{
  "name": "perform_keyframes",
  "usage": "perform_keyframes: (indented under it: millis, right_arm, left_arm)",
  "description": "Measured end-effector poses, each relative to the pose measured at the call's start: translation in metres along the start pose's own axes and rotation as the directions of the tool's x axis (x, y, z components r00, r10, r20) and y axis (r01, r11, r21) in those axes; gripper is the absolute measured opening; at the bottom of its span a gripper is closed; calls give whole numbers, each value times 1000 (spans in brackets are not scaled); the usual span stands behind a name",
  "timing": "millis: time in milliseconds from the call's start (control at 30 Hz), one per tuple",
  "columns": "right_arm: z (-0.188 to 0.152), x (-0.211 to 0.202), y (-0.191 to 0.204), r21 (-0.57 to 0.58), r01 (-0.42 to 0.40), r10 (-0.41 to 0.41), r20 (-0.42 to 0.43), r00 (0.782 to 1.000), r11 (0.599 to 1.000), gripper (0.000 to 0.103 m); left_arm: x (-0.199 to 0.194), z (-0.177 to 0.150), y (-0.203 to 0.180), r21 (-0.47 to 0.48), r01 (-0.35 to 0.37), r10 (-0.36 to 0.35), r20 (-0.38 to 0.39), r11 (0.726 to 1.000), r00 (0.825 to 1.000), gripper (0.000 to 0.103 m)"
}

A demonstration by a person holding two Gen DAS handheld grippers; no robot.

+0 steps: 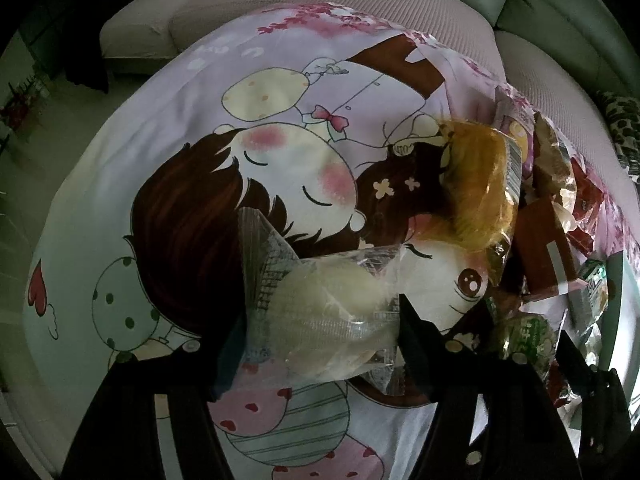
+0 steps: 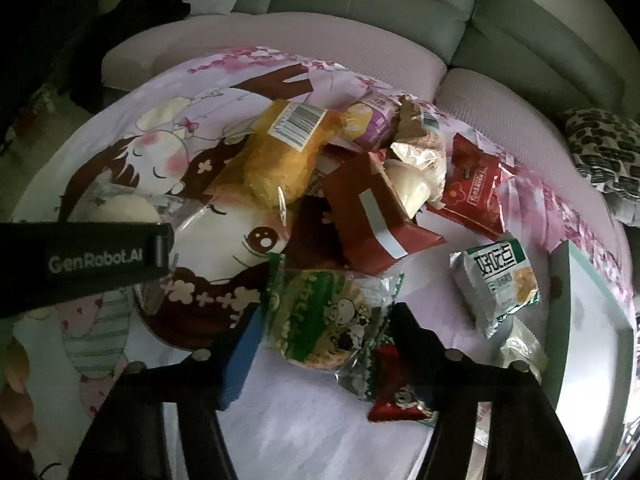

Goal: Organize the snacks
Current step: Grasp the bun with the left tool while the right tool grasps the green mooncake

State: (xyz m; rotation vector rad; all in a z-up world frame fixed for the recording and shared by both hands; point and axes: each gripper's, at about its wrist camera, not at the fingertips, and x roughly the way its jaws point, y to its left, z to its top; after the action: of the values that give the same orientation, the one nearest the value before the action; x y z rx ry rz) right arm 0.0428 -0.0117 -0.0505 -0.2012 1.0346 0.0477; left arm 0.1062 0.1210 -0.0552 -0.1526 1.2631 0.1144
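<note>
A pale round bun in a clear wrapper [image 1: 320, 304] lies on the cartoon-print cloth [image 1: 160, 128], and my left gripper [image 1: 320, 314] is shut on it with a finger pressing each side. In the right wrist view that bun [image 2: 116, 206] shows behind the left gripper's black body. My right gripper [image 2: 328, 308] is shut on a green round snack packet [image 2: 316, 320], which rests on the cloth [image 2: 320, 432]. The same green packet [image 1: 528, 340] appears at the right of the left wrist view.
Loose snacks are piled beyond: a yellow cake packet [image 2: 284, 152], a red box [image 2: 372, 216], a purple packet [image 2: 372, 120], a red packet [image 2: 476, 188] and a white-green packet [image 2: 496, 284]. A pale tray [image 2: 592, 320] sits at the right edge. A sofa [image 2: 380, 4] curves behind.
</note>
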Motion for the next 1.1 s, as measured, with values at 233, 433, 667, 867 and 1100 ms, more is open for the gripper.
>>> perform_keyframes:
  millis: [233,433,667,867,1100]
  right_arm:
    - [0,-3,-7,49,-33,33,7,999,998,57]
    - [2,-21,-11,79,-65,62,41,997,995,56]
    - [6,-51,-26,115,-75,64,98,993,991,56]
    - [7,-68,-68,211,-42,20,108,994,977,56]
    - [-1,-81,-128,336,7,-46,109,993,942,57]
  left_arm:
    - [-4,-1,4,-13,11,-11,16,1000,1000,69]
    - [-20,-2,12,-33,8,-6,54,999,999,69]
    - [-44,-2,5,-13,19,-18,109,1000,994,69]
    - [-61,2,-18,37,60,-65,161,998,985,69]
    - [-83,0,-58,110,118,-140,218,987,966,69]
